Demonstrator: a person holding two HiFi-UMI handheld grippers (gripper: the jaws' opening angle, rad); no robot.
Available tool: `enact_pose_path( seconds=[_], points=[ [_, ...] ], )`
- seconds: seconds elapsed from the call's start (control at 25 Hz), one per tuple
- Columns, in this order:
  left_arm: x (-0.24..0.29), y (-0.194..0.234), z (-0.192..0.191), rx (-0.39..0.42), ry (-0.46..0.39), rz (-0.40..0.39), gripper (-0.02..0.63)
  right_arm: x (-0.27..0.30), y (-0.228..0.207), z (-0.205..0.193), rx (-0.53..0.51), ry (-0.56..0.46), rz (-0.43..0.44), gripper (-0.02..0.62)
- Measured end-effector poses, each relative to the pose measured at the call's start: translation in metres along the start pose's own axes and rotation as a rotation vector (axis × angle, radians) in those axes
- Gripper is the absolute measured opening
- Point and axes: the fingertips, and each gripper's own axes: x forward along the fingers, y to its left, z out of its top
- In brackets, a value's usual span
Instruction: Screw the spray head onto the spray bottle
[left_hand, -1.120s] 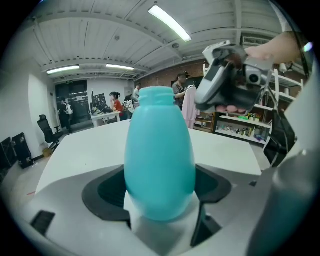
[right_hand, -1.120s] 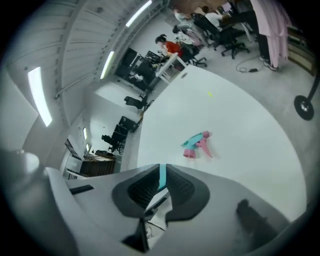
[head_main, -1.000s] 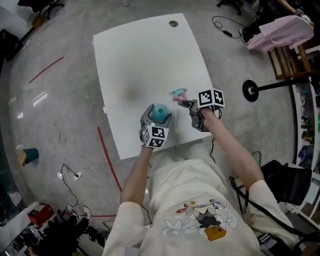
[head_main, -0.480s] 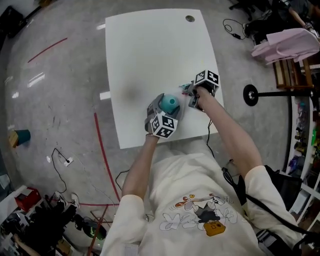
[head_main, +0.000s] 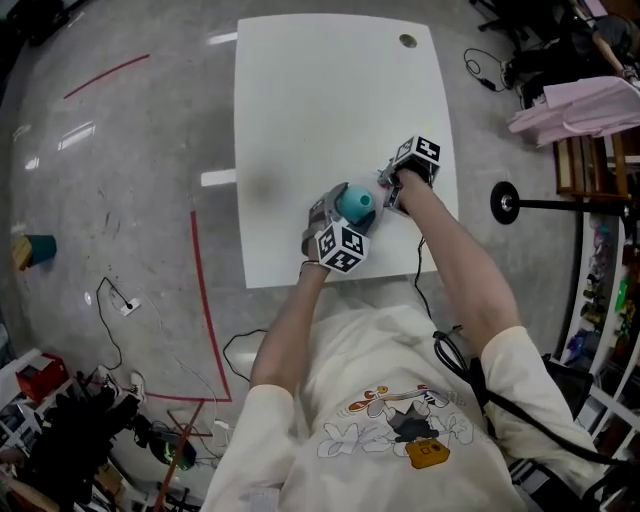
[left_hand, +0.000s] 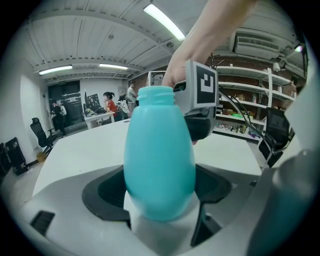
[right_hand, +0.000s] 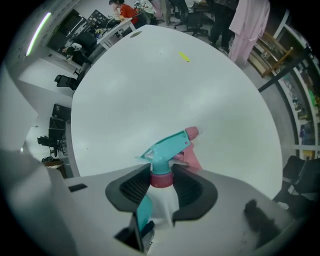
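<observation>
In the head view, the left hand-held gripper (head_main: 338, 220) is clasping the teal spray bottle (head_main: 354, 203) over the near part of the white tabletop (head_main: 320, 90). The right hand-held gripper (head_main: 388, 190) is hanging just beside it and pointing steeply down. In the left gripper view, both pads are pressing the bottle's round belly low down. The bottle is standing upright, its neck is open and bare, and the right one's marker cube (left_hand: 201, 89) is showing just behind that neck. In the right gripper view, the jaws are clenching the pink collar of the spray head (right_hand: 167, 150), and its teal body, pink nozzle tip and trigger are jutting out beyond the pads. I cannot tell whether it is touching the tabletop below. The mating looks not yet begun. To do it well, the collar's open side probably needs turning to face down. It should then be centred squarely over the neck before any twist, with the left grip holding the bottle steady so the thread is not crossing.
</observation>
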Motion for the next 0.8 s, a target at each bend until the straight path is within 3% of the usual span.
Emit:
enact_pose_path(
  seconds=[0.16, 0.28, 0.48, 0.64, 0.8],
  points=[
    [-0.004, 0.002, -0.003, 0.007, 0.004, -0.009, 0.386, 0.000, 0.004, -0.004, -0.037, -0.024, 0.010, 0.137],
    [-0.002, 0.000, -0.007, 0.009, 0.038, -0.024, 0.386, -0.005, 0.010, -0.002, -0.147, -0.101, 0.049, 0.135],
    [0.011, 0.020, 0.000, -0.049, 0.139, -0.022, 0.387, -0.064, 0.063, 0.028, -0.322, -0.345, 0.199, 0.135],
    [0.017, 0.033, 0.012, -0.101, 0.238, -0.012, 0.385, -0.137, 0.099, 0.046, -0.507, -0.535, 0.241, 0.135],
    [0.020, 0.046, 0.027, -0.121, 0.262, -0.027, 0.385, -0.212, 0.134, 0.055, -0.667, -0.725, 0.306, 0.135]
  ],
)
